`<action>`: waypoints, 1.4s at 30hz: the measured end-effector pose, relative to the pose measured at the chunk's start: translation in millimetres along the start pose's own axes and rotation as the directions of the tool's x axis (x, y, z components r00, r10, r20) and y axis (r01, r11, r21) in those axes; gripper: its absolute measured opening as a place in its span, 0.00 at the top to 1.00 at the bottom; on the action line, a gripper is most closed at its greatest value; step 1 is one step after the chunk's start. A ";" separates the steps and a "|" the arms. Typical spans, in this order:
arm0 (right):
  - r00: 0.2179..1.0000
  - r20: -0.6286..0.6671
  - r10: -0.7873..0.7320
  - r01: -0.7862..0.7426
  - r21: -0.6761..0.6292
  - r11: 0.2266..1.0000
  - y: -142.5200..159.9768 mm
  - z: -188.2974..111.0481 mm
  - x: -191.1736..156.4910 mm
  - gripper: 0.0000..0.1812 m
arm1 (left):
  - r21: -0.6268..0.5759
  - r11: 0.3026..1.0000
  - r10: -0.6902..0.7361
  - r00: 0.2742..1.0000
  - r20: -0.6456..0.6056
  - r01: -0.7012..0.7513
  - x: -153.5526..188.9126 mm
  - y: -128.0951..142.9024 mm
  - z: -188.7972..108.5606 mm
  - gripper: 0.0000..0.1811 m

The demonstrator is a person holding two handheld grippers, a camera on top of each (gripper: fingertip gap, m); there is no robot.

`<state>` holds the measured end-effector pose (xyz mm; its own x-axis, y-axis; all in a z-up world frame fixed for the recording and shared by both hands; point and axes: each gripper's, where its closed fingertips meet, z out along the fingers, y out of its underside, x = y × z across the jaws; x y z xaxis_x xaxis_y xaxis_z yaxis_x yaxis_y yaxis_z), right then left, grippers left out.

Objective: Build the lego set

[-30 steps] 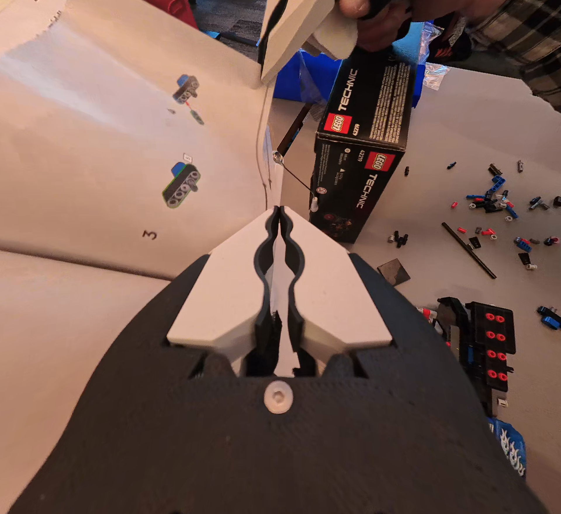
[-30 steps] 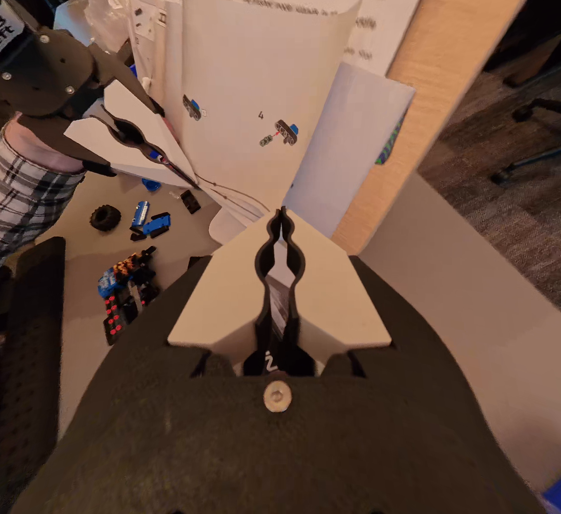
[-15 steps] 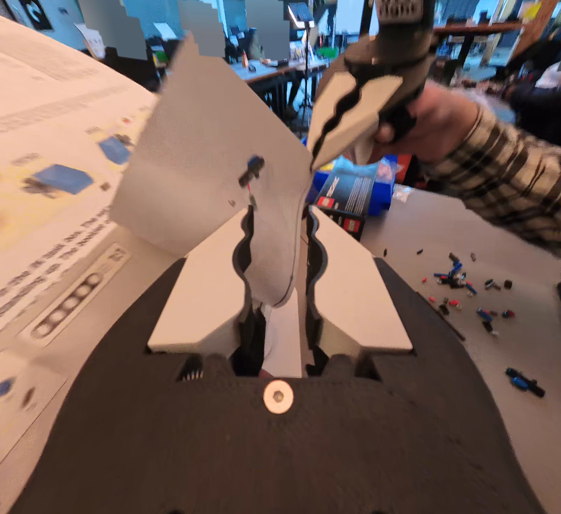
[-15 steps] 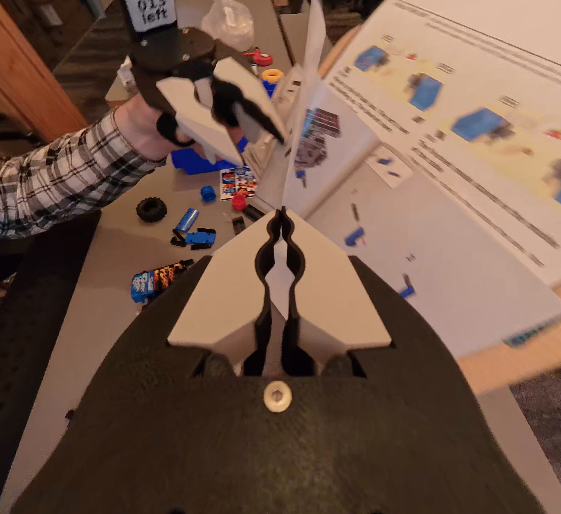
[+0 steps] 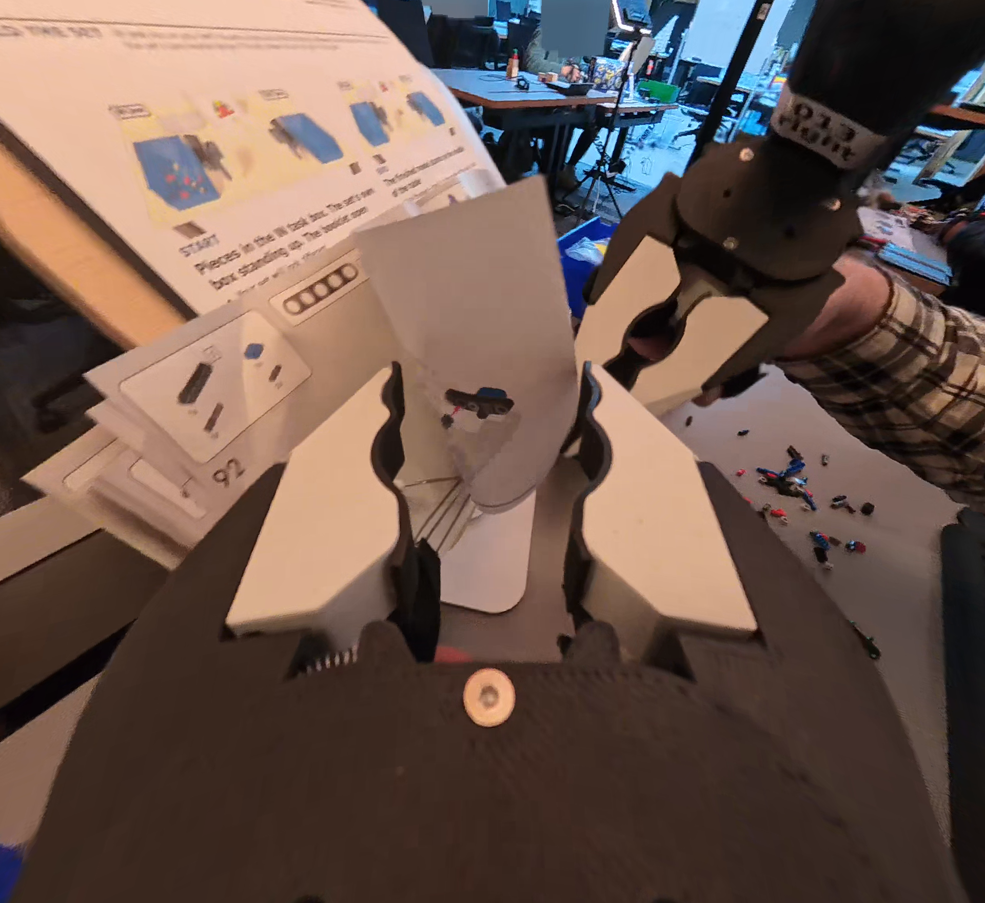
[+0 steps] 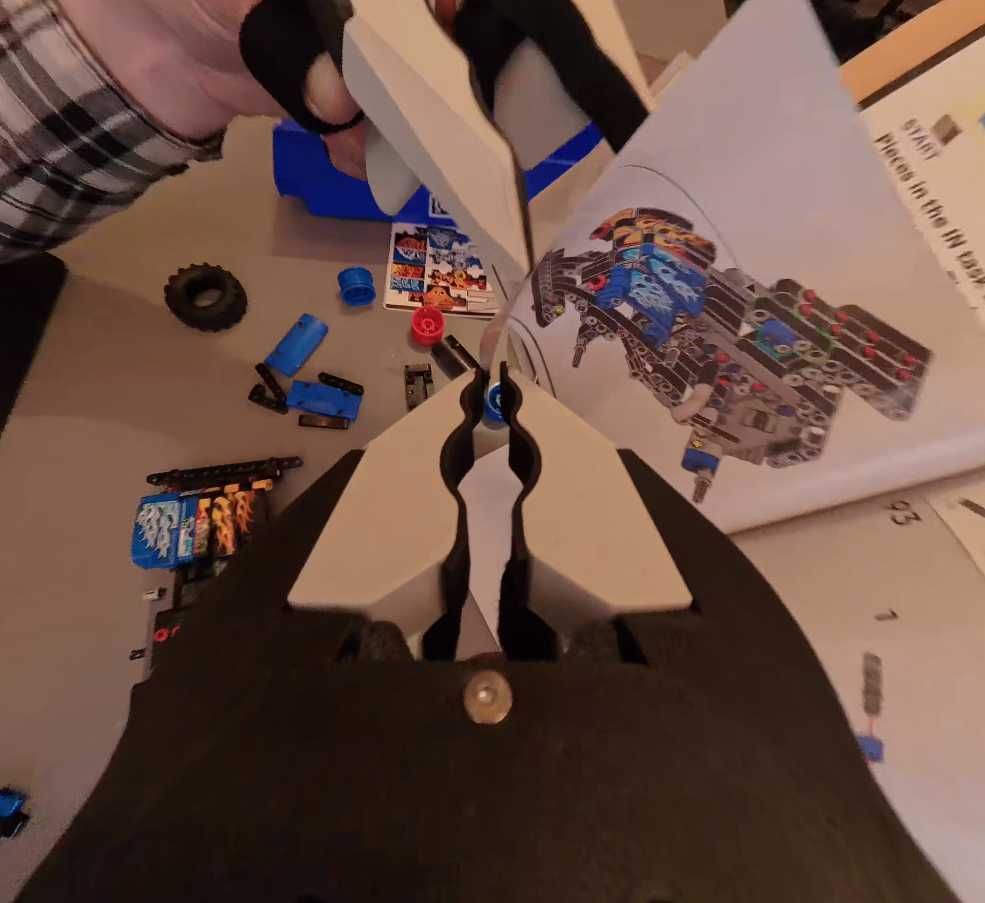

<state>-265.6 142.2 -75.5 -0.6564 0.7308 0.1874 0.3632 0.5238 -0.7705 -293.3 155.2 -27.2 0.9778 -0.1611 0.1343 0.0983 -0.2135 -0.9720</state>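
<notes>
Left wrist view: the left gripper stands spread wide around a curled instruction-booklet page at frame centre, not pinching it. Upper right, the right gripper, nearly clenched, holds nothing visible. Loose Lego pieces scatter right.

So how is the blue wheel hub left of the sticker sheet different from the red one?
The blue wheel hub is blue; the red wheel hub is red. The blue one sits left of the sticker sheet, the red one just below the sheet's bottom edge. The red one shows its spoked face; the blue one shows more of its barrel. Both lie loose on the table, with no tyre fitted.
</notes>
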 end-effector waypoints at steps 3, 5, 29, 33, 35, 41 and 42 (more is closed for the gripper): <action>0.999 -0.030 -0.027 0.025 -0.059 0.998 10.0 20.9 2.1 0.90 | 0.013 1.000 -0.009 1.000 0.027 0.009 -12.1 1.5 -8.7 0.76; 0.996 -0.062 -0.061 0.054 -0.098 0.994 15.9 33.2 4.7 0.87 | -0.003 1.000 -0.006 0.999 0.042 0.007 -18.7 5.3 -13.7 0.71; 0.892 -0.263 -0.368 0.317 -0.214 0.924 9.4 57.4 16.3 1.00 | -0.135 0.983 0.154 0.959 0.238 -0.124 -64.8 28.4 -18.7 1.00; 0.914 -0.277 -0.298 0.276 -0.116 0.954 4.4 52.6 17.7 1.00 | -0.103 0.992 0.099 0.973 0.211 -0.078 -69.2 39.7 -21.0 1.00; 0.927 -0.274 -0.257 0.248 -0.070 0.966 3.0 51.5 18.3 1.00 | -0.084 0.995 0.068 0.979 0.191 -0.053 -69.6 43.6 -22.4 1.00; 0.961 -0.275 0.028 -0.009 0.069 0.998 -0.3 42.0 35.8 1.00 | -0.034 0.999 -0.013 0.990 0.140 0.018 -68.3 49.7 -27.7 1.00; 0.962 -0.267 0.055 -0.037 0.073 0.997 0.3 41.6 36.2 0.99 | -0.023 1.000 -0.017 0.988 0.152 0.020 -70.0 49.0 -29.8 1.00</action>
<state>-316.7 150.5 -94.2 -0.4352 0.8489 0.3000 0.3384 0.4630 -0.8192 -362.5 127.3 -78.4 0.9928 -0.0092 0.1195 0.1139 -0.2384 -0.9645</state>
